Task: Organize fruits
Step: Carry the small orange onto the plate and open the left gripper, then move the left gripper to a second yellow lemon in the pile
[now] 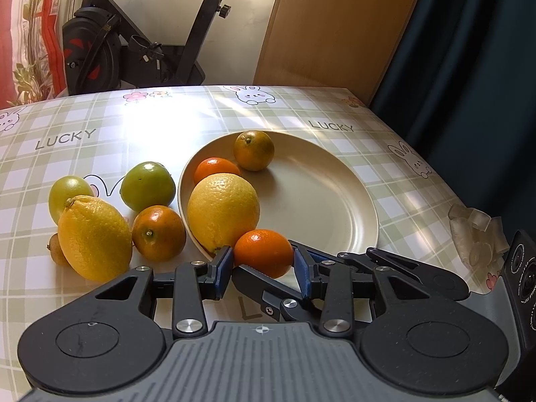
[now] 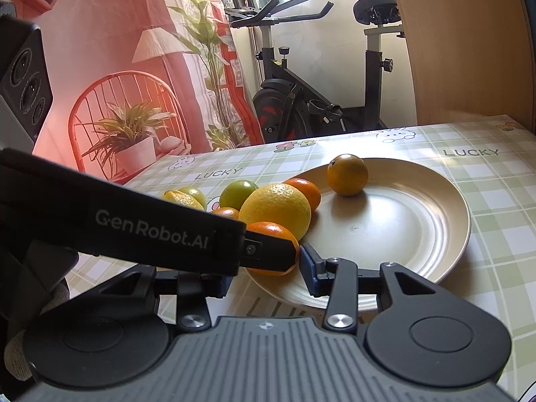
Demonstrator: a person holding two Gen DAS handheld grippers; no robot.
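A cream plate [image 1: 318, 201] [image 2: 418, 234] holds a large yellow lemon [image 1: 222, 209] [image 2: 276, 207], a small orange mandarin [image 1: 216, 169] [image 2: 305, 191] and a greenish-orange one [image 1: 253, 150] [image 2: 347, 174]. My left gripper [image 1: 263, 263] is shut on an orange mandarin [image 1: 263, 254] [image 2: 273, 234] at the plate's near rim. My right gripper [image 2: 264, 273] is open just behind it, and the left gripper's finger [image 2: 268, 251] crosses between its pads. On the cloth to the left lie a second lemon [image 1: 95, 238], a mandarin [image 1: 158, 232] and two green fruits [image 1: 147, 186] [image 1: 68, 192].
A small brown fruit [image 1: 57, 249] sits behind the left lemon. A clear plastic piece [image 1: 475, 234] lies near the table's right edge. An exercise bike [image 1: 134, 40] and a wooden panel [image 1: 335, 23] stand beyond the far edge.
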